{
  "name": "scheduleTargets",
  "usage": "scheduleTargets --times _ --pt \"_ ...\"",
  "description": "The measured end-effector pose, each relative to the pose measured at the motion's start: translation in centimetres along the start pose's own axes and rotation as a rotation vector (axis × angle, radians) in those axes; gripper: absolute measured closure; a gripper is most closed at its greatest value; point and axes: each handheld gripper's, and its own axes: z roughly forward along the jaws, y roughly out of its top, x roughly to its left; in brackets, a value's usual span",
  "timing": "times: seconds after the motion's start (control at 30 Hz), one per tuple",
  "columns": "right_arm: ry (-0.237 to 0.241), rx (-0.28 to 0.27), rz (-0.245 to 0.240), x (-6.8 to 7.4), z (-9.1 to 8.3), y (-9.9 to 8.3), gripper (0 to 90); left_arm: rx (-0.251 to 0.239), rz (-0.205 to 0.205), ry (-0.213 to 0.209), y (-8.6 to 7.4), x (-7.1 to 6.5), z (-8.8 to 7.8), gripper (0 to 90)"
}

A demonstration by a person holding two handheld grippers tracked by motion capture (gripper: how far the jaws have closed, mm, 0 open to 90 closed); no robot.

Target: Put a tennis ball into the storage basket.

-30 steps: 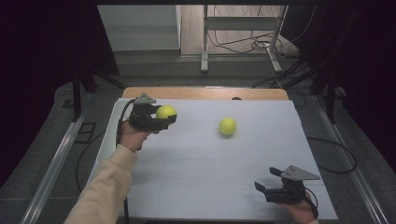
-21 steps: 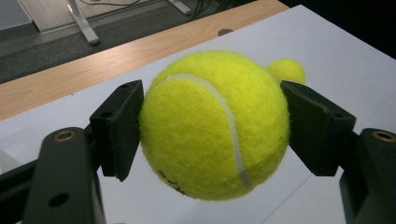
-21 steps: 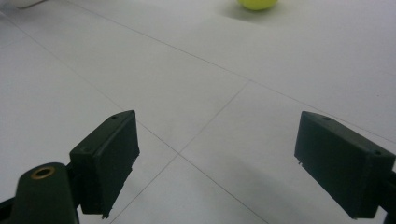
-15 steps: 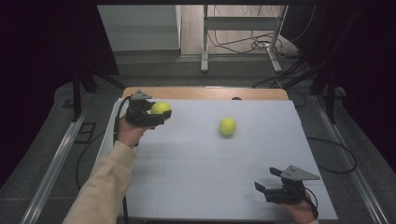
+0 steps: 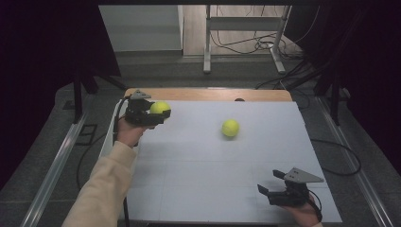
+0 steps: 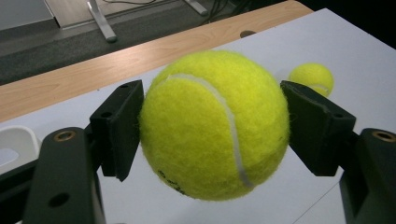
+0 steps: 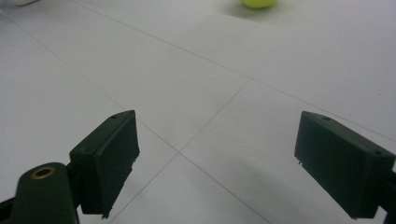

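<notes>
The left hand-held gripper [image 5: 161,115] holds a yellow tennis ball [image 5: 160,107] clear of the white surface [image 5: 203,175] near its far left corner, seen from the high view, while a second tennis ball [image 5: 230,127] lies well apart toward the middle of the sheet and the right hand-held gripper [image 5: 268,187] rests low at the near right edge, its jaws spread with nothing between them. In the left gripper view, the two black pads [image 6: 119,126] press on opposite sides of the held ball [image 6: 215,123] about at its widest girth, the felt bulging slightly past them, with the second ball [image 6: 312,78] lying on the sheet beyond and a wooden strip [image 6: 116,65] along the far edge. The ball looks light, springy and fuzzy enough to grip well, though its roundness means a hold off the middle line could let it squirt out; across the equator, as here, seems the safest place. In the right gripper view, the open right hand-held gripper [image 7: 219,163] faces bare surface [image 7: 201,93], the second ball [image 7: 258,3] just showing at the top edge
</notes>
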Motion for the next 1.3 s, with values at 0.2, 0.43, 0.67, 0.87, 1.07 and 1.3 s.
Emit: scheduleTargets --times 0.2,0.43,0.67,0.87,1.07,1.3 --pt "0.000 0.000 0.000 0.0 0.0 0.0 14.1 -0.002 -0.012 0.019 0.0 0.6 -0.1 26.4" --pt "0.000 0.001 0.000 0.1 0.0 0.0 14.2 0.008 -0.028 0.047 -0.1 1.4 0.1 26.4" --pt "0.000 0.001 0.001 0.0 0.0 0.0 14.2 0.010 -0.042 0.070 0.0 2.2 0.1 26.4" --pt "-0.002 0.000 0.002 0.0 0.0 0.0 14.2 0.012 -0.044 0.090 0.1 2.7 -0.1 26.4" --pt "-0.001 0.002 0.002 0.1 0.0 0.0 14.2 0.011 -0.049 0.105 0.1 3.4 -0.5 26.4" --pt "0.000 0.002 0.003 0.1 0.0 0.0 14.1 0.009 -0.062 0.126 0.0 4.2 -0.8 26.3"
